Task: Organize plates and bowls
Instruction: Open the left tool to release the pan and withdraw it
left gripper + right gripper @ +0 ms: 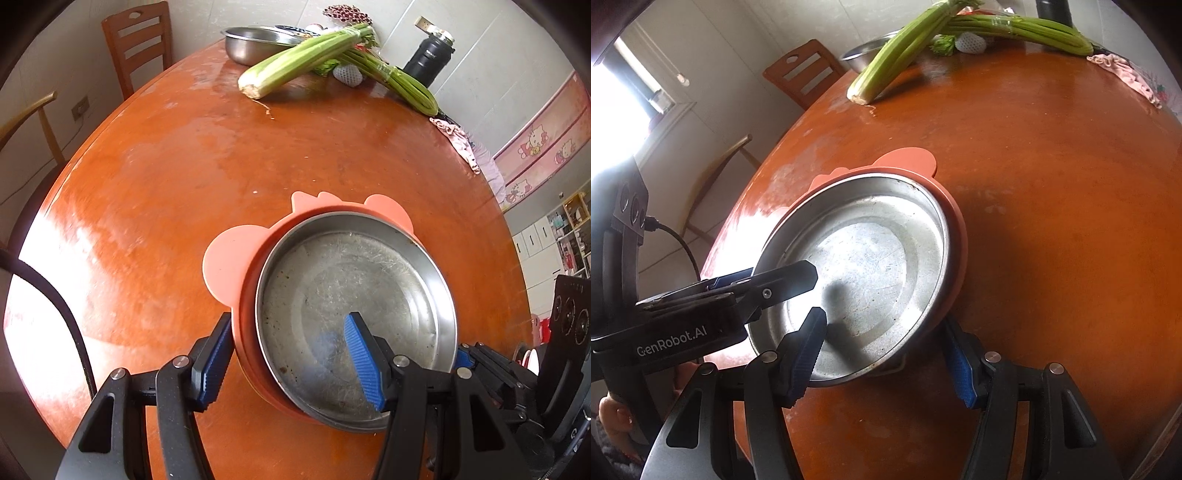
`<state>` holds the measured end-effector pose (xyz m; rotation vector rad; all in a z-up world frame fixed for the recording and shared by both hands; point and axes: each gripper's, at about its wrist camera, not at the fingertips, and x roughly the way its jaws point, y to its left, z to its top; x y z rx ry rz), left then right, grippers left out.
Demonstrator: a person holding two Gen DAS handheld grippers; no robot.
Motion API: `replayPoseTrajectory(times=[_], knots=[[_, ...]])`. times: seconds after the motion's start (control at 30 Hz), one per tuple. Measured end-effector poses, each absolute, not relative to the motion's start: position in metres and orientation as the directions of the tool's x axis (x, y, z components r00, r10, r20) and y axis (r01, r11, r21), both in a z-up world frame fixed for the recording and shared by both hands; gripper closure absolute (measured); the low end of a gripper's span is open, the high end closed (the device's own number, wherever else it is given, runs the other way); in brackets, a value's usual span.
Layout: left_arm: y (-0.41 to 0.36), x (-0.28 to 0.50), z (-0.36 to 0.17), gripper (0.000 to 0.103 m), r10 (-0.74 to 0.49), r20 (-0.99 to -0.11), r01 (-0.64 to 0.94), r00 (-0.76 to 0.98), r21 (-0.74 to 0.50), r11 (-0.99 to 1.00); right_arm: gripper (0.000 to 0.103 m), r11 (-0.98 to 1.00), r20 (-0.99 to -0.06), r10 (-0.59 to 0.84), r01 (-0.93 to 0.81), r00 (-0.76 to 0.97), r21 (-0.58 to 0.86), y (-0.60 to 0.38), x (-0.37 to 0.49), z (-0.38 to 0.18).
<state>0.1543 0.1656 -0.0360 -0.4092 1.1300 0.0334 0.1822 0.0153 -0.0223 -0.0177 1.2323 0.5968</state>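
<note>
Where grippers straddle rim:
Dish (354, 295): round scratched steel, nested in pink eared bowl (229, 266).
Left gripper (291, 363): grasping both rims.
Right gripper (886, 354): same.
Tabletop (221, 166): glossy orange, round.

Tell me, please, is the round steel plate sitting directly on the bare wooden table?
No, the round steel plate is nested inside an orange plastic dish with ear-shaped tabs, which lies between it and the wooden table.

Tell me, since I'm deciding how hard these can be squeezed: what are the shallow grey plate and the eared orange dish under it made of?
Plate: looks like stainless steel, dull and scuffed, with fine scratches and a rolled rim. Orange dish: probably silicone or soft plastic, matte, even colour, moulded ears; which one cannot be told.
</note>
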Motion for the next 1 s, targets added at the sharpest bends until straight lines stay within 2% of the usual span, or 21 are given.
replayPoseTrajectory(times=[1.0], knots=[[0.133,0.195,-0.037,0.043,-0.145,-0.889,-0.160,0.435,-0.234,0.959,0.039,0.879,-0.881,0.400,-0.377,0.254,0.291,-0.017,0.201,-0.020]])
